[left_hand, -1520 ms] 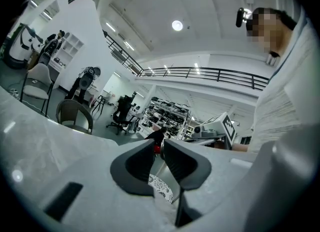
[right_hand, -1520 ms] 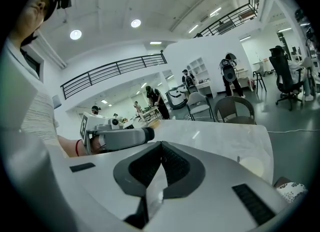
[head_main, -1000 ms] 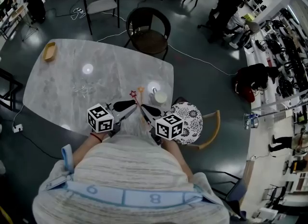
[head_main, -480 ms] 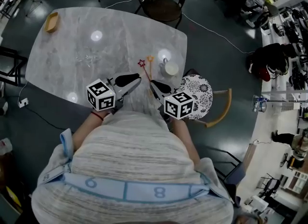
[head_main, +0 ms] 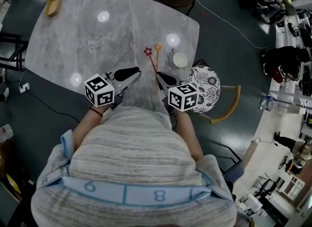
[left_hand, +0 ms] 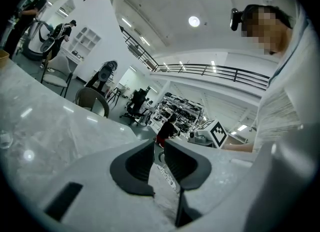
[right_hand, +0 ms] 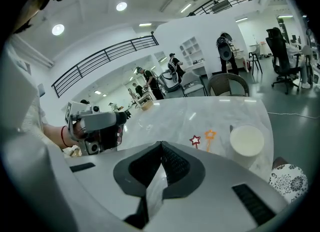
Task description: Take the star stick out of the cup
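Head view: the marble table (head_main: 63, 50) is filling the upper left of the frame, and the person is standing at its near edge with both grippers reaching over that edge. The table's right-hand edge is running just past the cup (head_main: 180, 59), so the cup is sitting close to it. A chair with a patterned cushion (head_main: 207, 87) is standing just beyond that edge, beside the right gripper (head_main: 160, 76). To the left and toward the far side, a wide stretch of tabletop is lying bare. Only a small clear object (head_main: 87, 45) and a wooden bowl (head_main: 52, 5) at the far left corner are resting there, both well apart from the grippers.

Two star sticks are lying outside the cup, on the tabletop just to its left:
- the red star stick (head_main: 147, 51);
- the orange star stick (head_main: 157, 47), between the red one and the cup.

Each is showing a thin shaft with an outlined star at its far end. The shafts are converging toward the right gripper's tip; whether they are touching it cannot be told.

The right gripper's jaws are meeting fully, with nothing visible between them. The left gripper (head_main: 134, 72) is holding its jaws a narrow gap apart, and nothing is sitting in that gap.
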{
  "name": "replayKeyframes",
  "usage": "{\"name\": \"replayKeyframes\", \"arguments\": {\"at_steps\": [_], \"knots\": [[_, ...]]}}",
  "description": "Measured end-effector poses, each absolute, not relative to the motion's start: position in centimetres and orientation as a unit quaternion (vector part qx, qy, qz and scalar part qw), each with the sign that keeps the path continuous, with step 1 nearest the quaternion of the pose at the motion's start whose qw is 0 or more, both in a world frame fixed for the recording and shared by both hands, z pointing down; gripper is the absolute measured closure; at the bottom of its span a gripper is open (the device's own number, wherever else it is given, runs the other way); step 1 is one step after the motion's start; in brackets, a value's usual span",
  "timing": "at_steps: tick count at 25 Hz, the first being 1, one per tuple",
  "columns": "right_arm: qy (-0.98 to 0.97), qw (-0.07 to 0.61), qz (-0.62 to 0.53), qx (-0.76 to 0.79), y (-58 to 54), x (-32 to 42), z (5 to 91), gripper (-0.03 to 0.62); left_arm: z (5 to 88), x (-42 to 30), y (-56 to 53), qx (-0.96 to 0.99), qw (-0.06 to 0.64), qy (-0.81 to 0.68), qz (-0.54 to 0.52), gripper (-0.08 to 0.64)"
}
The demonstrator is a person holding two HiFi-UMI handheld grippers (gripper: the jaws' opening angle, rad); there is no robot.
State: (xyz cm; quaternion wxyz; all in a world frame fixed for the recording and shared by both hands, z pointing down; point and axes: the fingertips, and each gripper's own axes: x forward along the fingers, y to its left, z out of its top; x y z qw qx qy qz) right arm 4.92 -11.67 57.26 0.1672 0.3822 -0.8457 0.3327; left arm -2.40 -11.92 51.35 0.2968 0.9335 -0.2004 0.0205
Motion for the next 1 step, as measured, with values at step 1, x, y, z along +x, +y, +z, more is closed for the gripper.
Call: {"name": "replayKeyframes", "arguments": {"at_steps": [1], "knots": [[-0.846, 0.166, 0.332, 0.382, -11.99, 4.84, 57.37, 0.583, 51.53, -2.42, -12.14, 0.933, 0.297, -0.201, 0.021, 0.505]]}}
